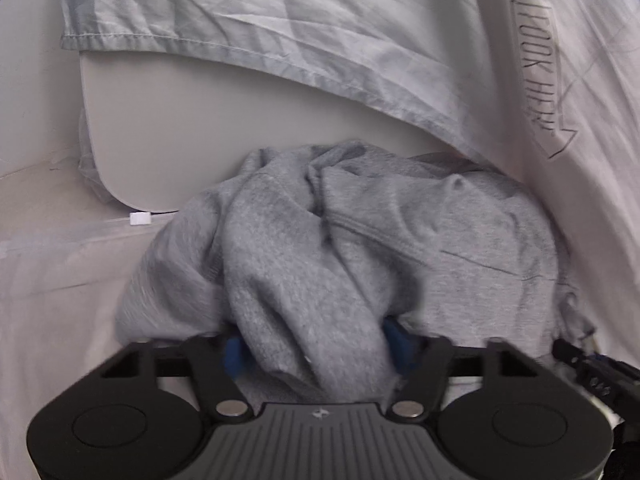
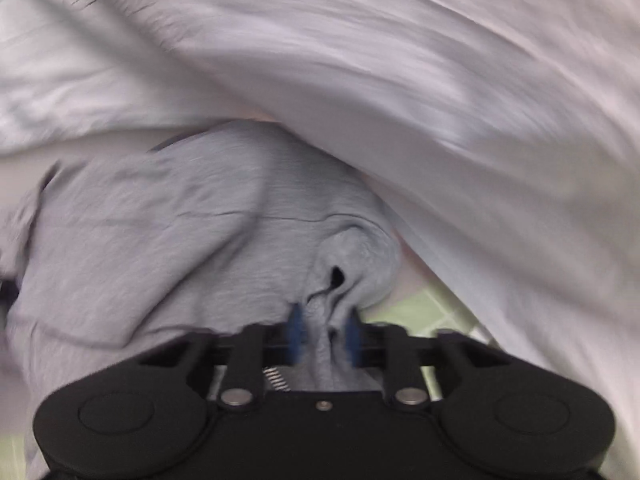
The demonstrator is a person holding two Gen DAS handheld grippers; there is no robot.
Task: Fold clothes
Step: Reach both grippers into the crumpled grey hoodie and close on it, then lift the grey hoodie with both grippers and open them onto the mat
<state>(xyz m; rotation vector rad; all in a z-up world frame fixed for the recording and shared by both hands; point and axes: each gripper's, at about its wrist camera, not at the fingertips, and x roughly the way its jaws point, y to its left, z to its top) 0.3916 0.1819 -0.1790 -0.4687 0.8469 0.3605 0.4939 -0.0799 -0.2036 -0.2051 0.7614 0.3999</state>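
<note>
At the six o'clock edge of the left wrist view, the left gripper (image 1: pixel 316 350) had its blue-padded fingers (image 1: pixel 396 340) clamped on a thick bunch of the grey sweatshirt (image 1: pixel 360 232). The garment lay crumpled in a heap that filled the middle of the view, with a stitched seam running from the centre toward three o'clock. Beyond it, toward eleven o'clock, a bare patch of the pale bench (image 1: pixel 192 120) showed, with a rounded corner at nine o'clock; that was the only open surface near the heap. A light blue patterned cloth (image 1: pixel 240 12) hung over the bench from twelve o'clock, its hemmed edge slanting down toward three o'clock. A white sheet (image 1: pixel 580 80) with an outlined arrow and lettering crowded the heap from two to four o'clock. A small white clip (image 1: pixel 139 219) sat at nine o'clock, just off the bench corner. Pale fabric lay along the lower side from eight to nine o'clock.

From the right wrist view, blurred, the right gripper (image 2: pixel 322 334) had its fingers (image 2: pixel 297 330) pinched close together on a narrow fold of the same grey sweatshirt (image 2: pixel 180 232), which spread toward nine o'clock. The white sheet (image 2: pixel 400 80) arched over the garment from nine through twelve to four o'clock, touching its upper edge. A sliver of green tiled floor (image 2: pixel 420 312) showed at four o'clock, beside the fingers.
</note>
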